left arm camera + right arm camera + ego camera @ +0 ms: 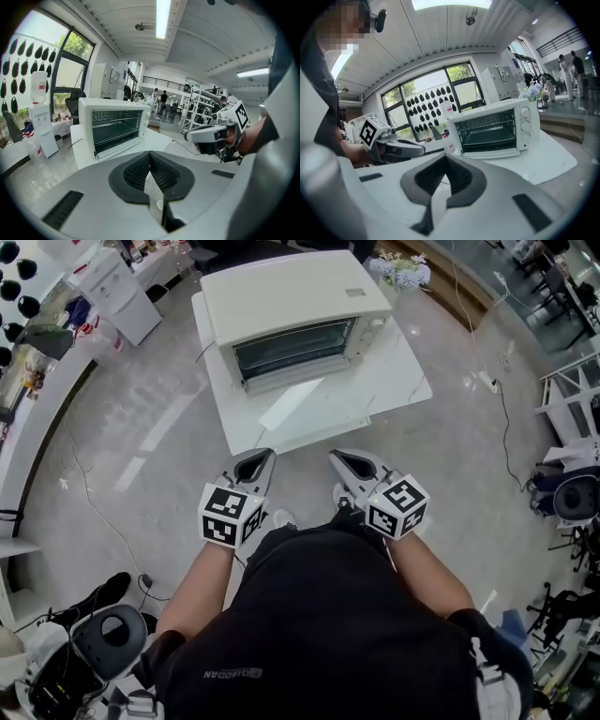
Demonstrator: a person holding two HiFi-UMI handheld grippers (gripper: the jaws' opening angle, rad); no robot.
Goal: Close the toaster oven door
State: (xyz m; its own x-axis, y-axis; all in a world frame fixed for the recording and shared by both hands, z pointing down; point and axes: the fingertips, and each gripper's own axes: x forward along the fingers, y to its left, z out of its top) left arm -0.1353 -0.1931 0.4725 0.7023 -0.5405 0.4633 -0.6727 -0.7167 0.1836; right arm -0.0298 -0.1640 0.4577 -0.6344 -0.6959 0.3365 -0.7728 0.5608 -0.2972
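1. The left claw [255,465] is closed and holds nothing. In the left gripper view its ribbed pads [138,171] press against each other.
2. The right claw [354,465] is also closed and empty, and its jaws meet at the tip in the right gripper view. It sits just beside the left claw, level with it, and both are held close in front of the person's body.
3. The toaster oven [295,310] stands straight ahead of both claws and well apart from them, on a white table [403,381].
4. Its door [490,153] is open and dropped forward towards the claws, so the dark cavity and wire rack show.
5. A strip of grey floor and the table's near edge lie between the claws and the oven. The lowered door is the part of the oven nearest the claws.
6. Far off to the left of the left claw stands a water dispenser [117,287], and a cable [94,507] trails on the floor nearer that claw.
7. Ahead and to the right of the right claw, beyond the oven, is a bunch of flowers [401,270].
8. Out to the right of the right claw there is a chair [574,498].
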